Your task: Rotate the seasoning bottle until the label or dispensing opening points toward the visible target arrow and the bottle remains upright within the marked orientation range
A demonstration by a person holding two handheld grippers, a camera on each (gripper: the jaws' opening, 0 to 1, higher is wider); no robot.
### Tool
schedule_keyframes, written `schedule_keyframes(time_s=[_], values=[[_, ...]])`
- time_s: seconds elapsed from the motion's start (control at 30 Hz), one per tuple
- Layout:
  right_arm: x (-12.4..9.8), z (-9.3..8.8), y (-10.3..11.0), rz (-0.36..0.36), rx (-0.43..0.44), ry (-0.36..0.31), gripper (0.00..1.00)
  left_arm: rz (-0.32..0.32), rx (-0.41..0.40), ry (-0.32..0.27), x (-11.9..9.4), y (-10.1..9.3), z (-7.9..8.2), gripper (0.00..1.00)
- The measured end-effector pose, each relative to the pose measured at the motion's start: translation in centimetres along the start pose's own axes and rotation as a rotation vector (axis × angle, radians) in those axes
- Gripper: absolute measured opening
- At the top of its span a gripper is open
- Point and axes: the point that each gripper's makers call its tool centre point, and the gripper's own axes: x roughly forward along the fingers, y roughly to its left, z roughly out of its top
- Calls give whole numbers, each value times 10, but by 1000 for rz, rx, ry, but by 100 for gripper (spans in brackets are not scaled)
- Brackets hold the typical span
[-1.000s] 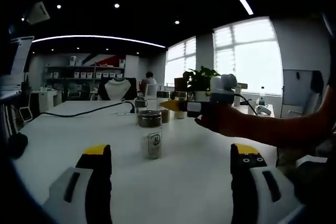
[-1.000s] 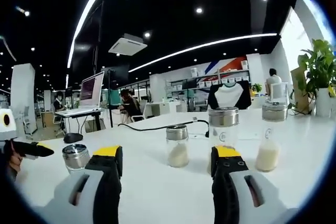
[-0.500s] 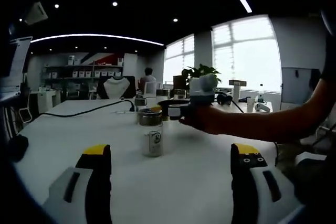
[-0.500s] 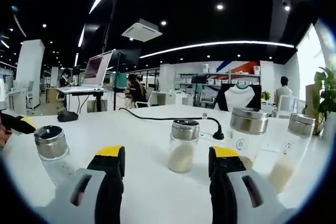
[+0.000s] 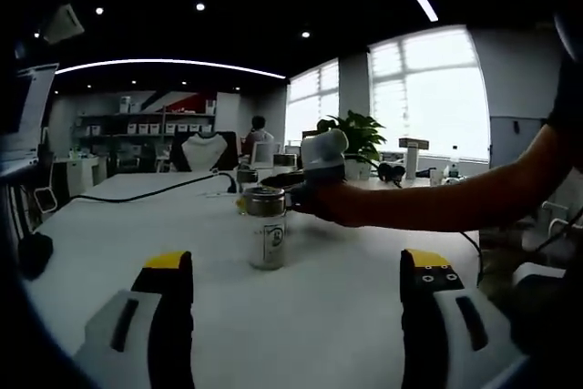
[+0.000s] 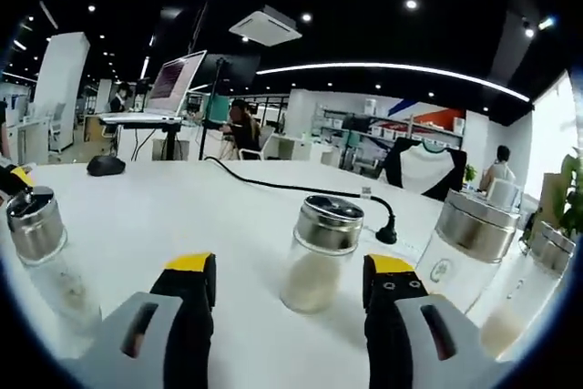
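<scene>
While the right tool (image 6: 287,287) gapes, the seasoning bottle (image 6: 321,253) stands upright between its jaws.

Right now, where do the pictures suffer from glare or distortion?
Left gripper view: the windows are blown out, leaving the person's arm dark. Right gripper view: fisheye bends the ceiling light strip and tilts the edge bottles.

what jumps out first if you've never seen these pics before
In the right gripper view, a row of steel-capped shakers on the white table: one with pale powder stands straight ahead between the open right tool, a bigger one to its right, a tilted-looking one at far left. In the left gripper view, a person's arm reaches in from the right towards a lone shaker ahead of the open left tool.
</scene>
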Motion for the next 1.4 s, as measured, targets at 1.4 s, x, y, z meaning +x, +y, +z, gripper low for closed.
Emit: schedule_keyframes(time_s=[1.4], values=[[-65, 32, 2, 74, 242, -135, 30, -13, -2, -51, 7, -13, 4, 96]])
